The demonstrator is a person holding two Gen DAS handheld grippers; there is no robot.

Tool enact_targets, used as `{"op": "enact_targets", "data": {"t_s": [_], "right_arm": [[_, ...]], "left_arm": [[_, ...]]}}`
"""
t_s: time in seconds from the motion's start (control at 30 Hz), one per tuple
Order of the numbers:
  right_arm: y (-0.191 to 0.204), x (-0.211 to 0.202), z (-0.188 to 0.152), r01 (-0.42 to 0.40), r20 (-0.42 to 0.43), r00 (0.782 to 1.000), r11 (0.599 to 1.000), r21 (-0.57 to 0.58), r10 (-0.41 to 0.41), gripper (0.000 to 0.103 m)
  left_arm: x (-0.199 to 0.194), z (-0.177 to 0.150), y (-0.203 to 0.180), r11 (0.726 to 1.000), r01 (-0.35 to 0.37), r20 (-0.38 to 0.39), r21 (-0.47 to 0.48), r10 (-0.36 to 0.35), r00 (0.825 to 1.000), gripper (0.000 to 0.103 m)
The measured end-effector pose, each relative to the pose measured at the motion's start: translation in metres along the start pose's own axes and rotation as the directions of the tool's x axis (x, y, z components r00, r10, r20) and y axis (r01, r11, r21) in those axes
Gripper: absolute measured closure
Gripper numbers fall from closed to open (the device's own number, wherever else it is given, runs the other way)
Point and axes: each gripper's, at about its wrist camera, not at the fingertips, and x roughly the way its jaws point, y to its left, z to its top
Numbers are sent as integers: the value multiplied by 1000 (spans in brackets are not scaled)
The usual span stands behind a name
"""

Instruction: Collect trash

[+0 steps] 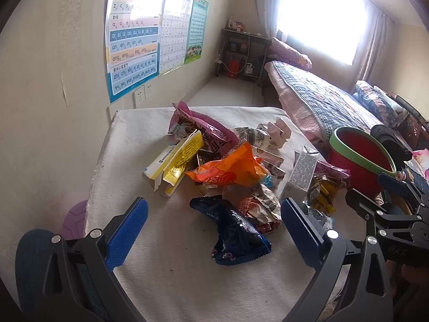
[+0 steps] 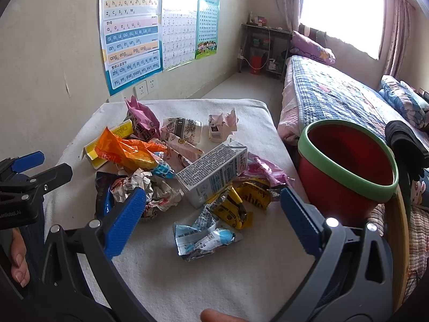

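Observation:
A heap of trash lies on a white-covered table (image 1: 161, 268): an orange wrapper (image 1: 228, 169), a dark blue wrapper (image 1: 236, 233), a yellow box (image 1: 177, 163), a pink bag (image 1: 203, 126) and a grey carton (image 2: 214, 174). Nearer me lie a silver-blue wrapper (image 2: 203, 236) and a yellow wrapper (image 2: 236, 209). A red bin with a green rim (image 2: 346, 169) stands at the table's right. My left gripper (image 1: 214, 225) is open above the dark blue wrapper. My right gripper (image 2: 211, 217) is open over the silver-blue and yellow wrappers. Neither holds anything.
A wall with alphabet posters (image 1: 134, 40) runs along the left. A bed with a patterned quilt (image 2: 335, 94) lies to the right behind the bin. A dark shelf (image 1: 244, 53) stands at the far end. A purple round object (image 1: 76, 220) sits left of the table.

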Motion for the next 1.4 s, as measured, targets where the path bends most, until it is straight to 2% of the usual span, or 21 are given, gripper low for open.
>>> {"op": "enact_targets", "data": {"t_s": [1.4], "right_arm": [[-2,4,-4,-17,-16,1000,1000,13,17,4]], "left_arm": [[1,-1,1,1000,-4,-4,-5,4,1000,8]]}}
